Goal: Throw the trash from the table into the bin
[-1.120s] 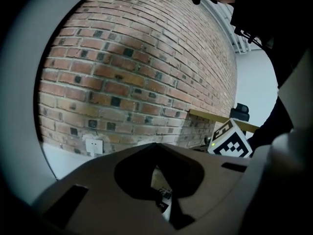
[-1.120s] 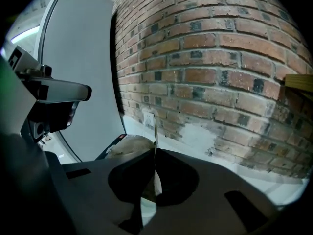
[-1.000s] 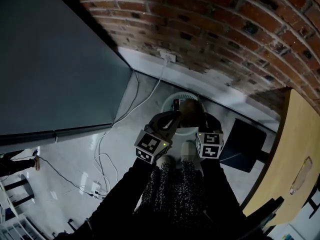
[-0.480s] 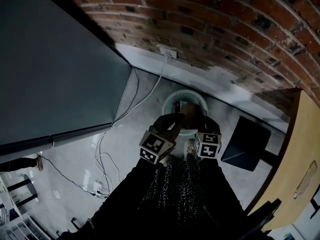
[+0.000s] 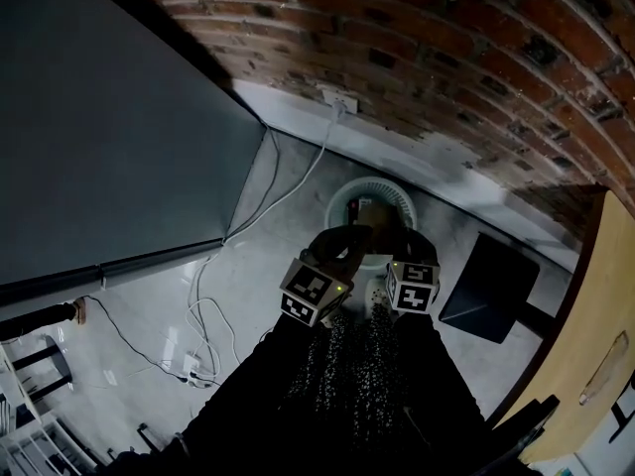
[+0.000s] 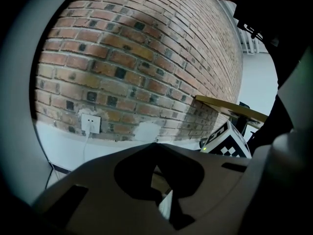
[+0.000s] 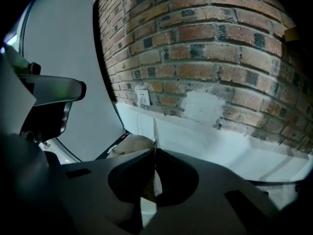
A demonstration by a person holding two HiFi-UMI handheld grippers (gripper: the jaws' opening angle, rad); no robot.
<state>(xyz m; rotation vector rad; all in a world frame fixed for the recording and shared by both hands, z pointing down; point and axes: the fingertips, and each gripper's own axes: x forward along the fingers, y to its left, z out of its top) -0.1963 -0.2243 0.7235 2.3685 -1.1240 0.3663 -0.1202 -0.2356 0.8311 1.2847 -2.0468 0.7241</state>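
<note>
Brick wall (image 5: 417,48) behind, grey floor (image 5: 258,266) underneath. Paper (image 7: 152,187) pinched edge-on in closed right tongs (image 7: 155,153), roughly above near rim of white bin (image 5: 375,184). Left tongs (image 6: 156,166) closed too, apparently on a pale strip of it. Risk: thin sheet, likely to flutter past rim if dropped off-centre, or cling to one pad.

Your left arm (image 5: 253,375) and right arm (image 5: 437,385) reach forward and down side by side in dark sleeves. They carry your left tongs (image 5: 345,238) and right tongs (image 5: 397,240) near each other, both tilted downward. The left jaws meet tip to tip, and the right jaws are pinched together on a thin sheet (image 7: 154,131) that pokes up past their tips.
</note>
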